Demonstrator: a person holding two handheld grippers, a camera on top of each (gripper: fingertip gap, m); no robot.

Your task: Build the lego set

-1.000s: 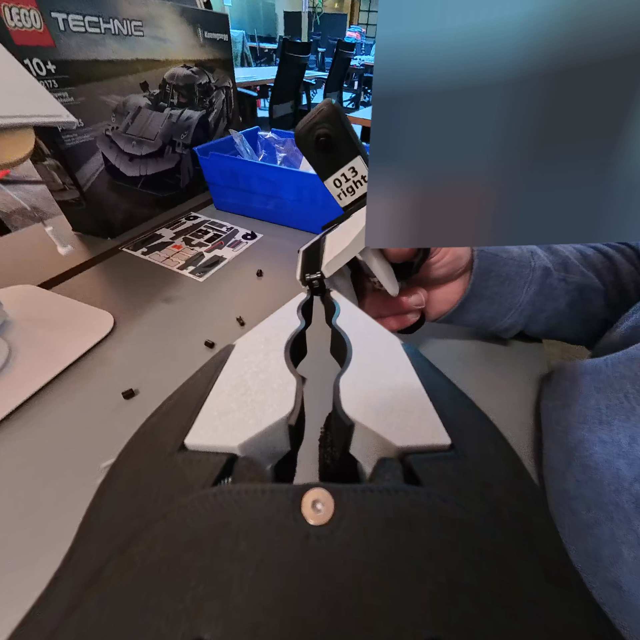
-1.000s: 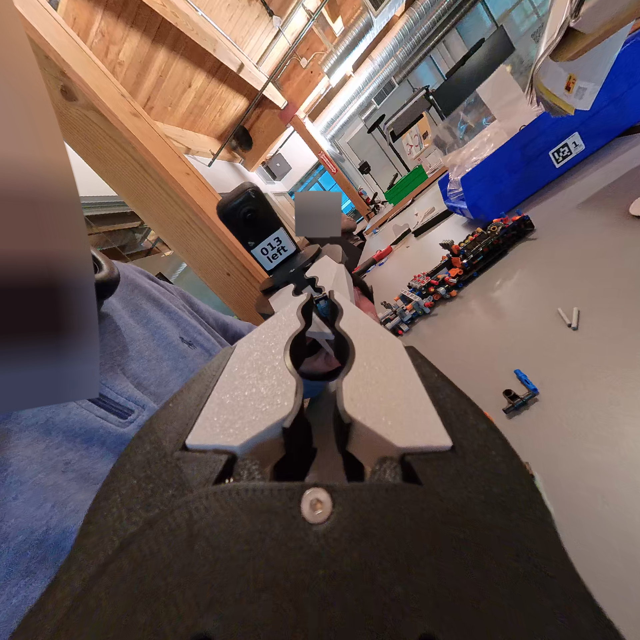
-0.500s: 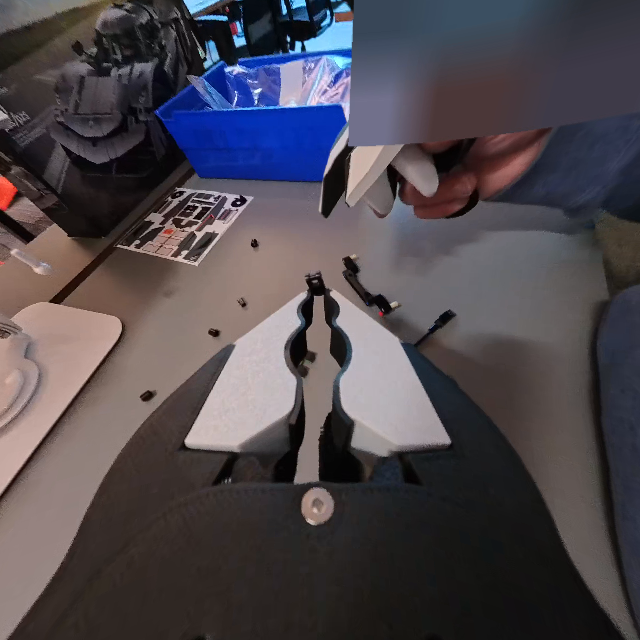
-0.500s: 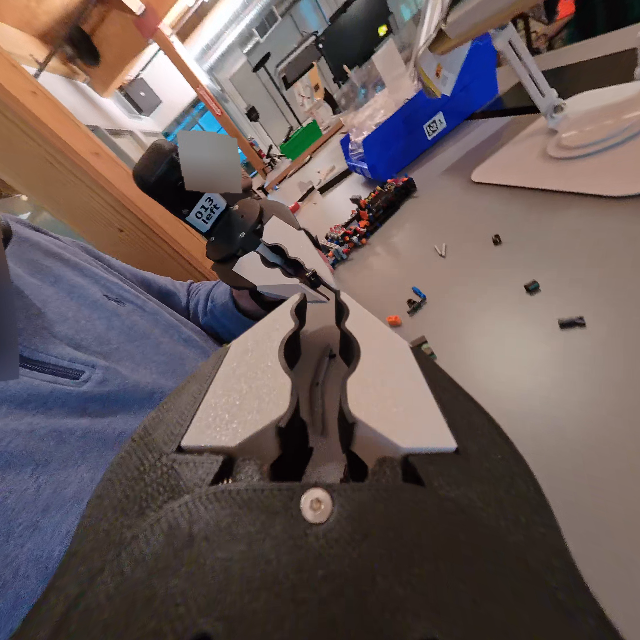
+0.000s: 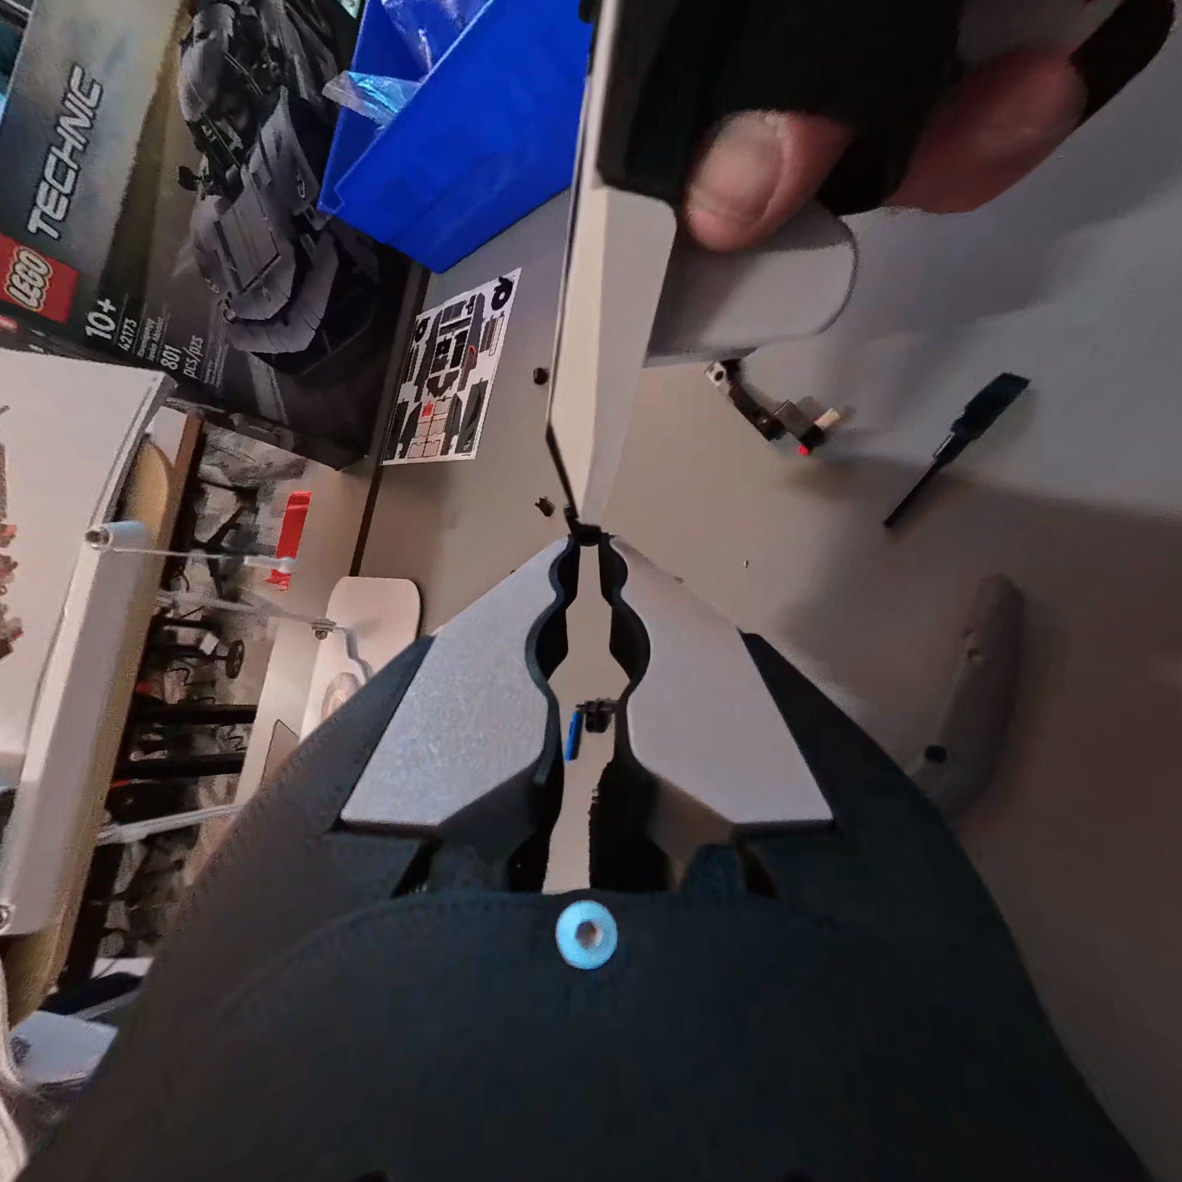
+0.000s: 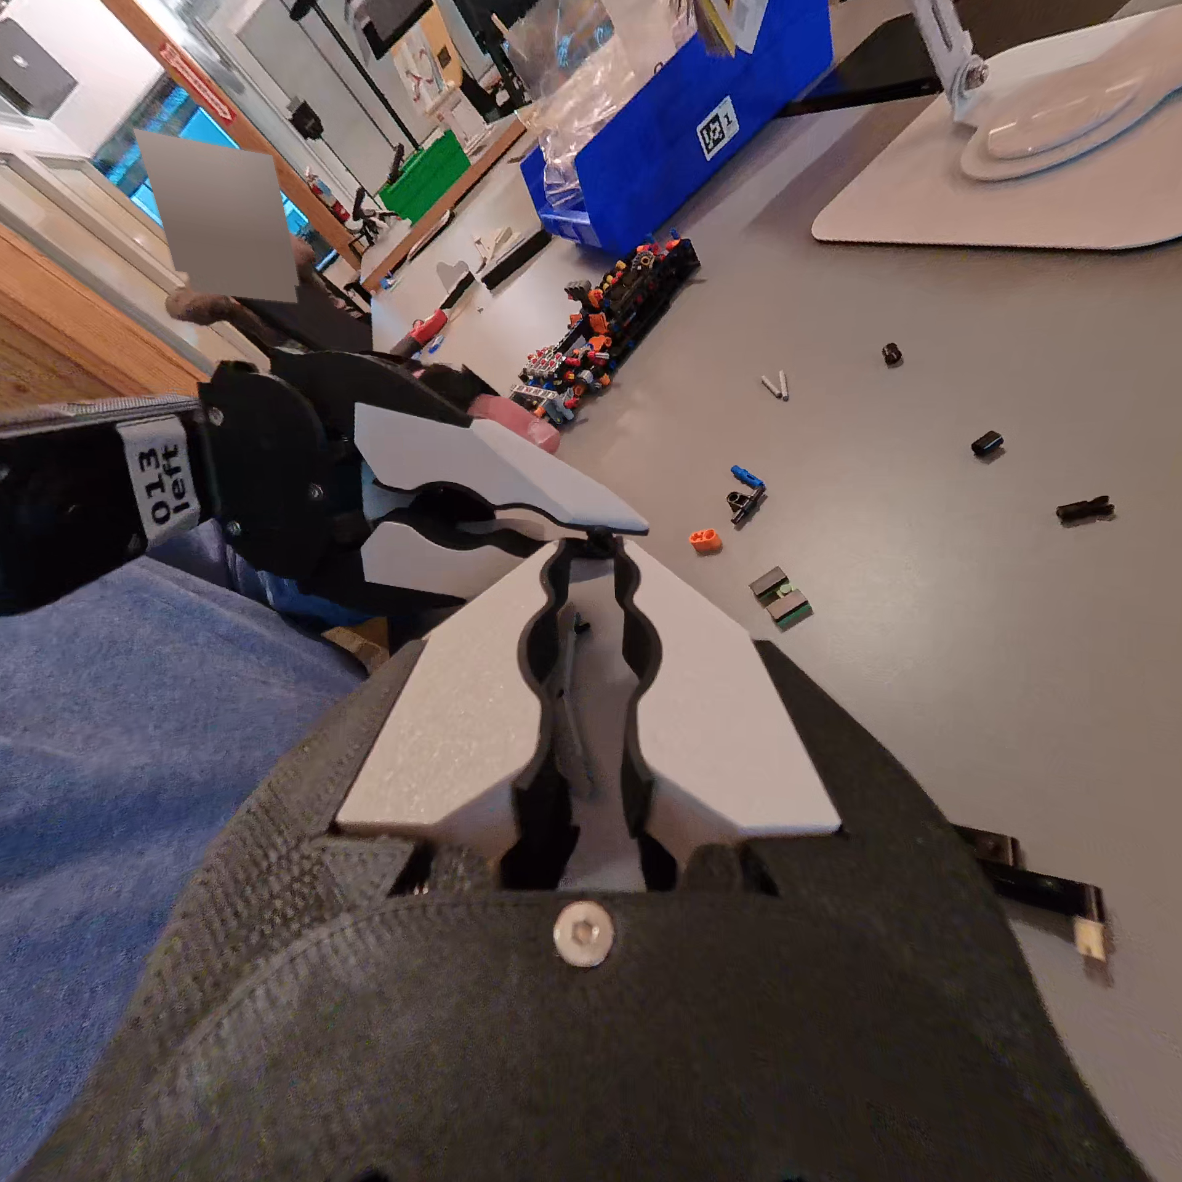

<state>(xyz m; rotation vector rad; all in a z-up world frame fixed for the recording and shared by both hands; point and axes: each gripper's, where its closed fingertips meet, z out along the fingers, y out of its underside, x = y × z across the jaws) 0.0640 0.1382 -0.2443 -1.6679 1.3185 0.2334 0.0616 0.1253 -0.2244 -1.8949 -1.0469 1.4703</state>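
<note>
In the left wrist view my left gripper (image 5: 585,540) is shut on a small black lego piece (image 5: 583,531) that sticks out past its fingertips, above the grey table (image 5: 831,575). My right gripper (image 5: 571,505) comes down from above with its tip at that piece. In the right wrist view my right gripper (image 6: 591,549) has a fingertip on each side of the same black piece (image 6: 598,542), and its pads meet the piece. The left gripper (image 6: 630,529) reaches in from the left and pinches the piece too.
The table holds a part-built model (image 6: 607,326), an orange piece (image 6: 705,540), blue and black pins (image 6: 745,492), grey-green pieces (image 6: 780,598) and loose black pins (image 6: 987,442). A blue bin (image 5: 460,147), the set's box (image 5: 160,192) and a sticker sheet (image 5: 451,377) stand behind. My two grippers' fingertips are within a few centimetres of each other.
The grippers parted, the right one opening wider. Both have rolled over, and the right one has come back and closed a little around the black piece, which the left kept holding throughout.
</note>
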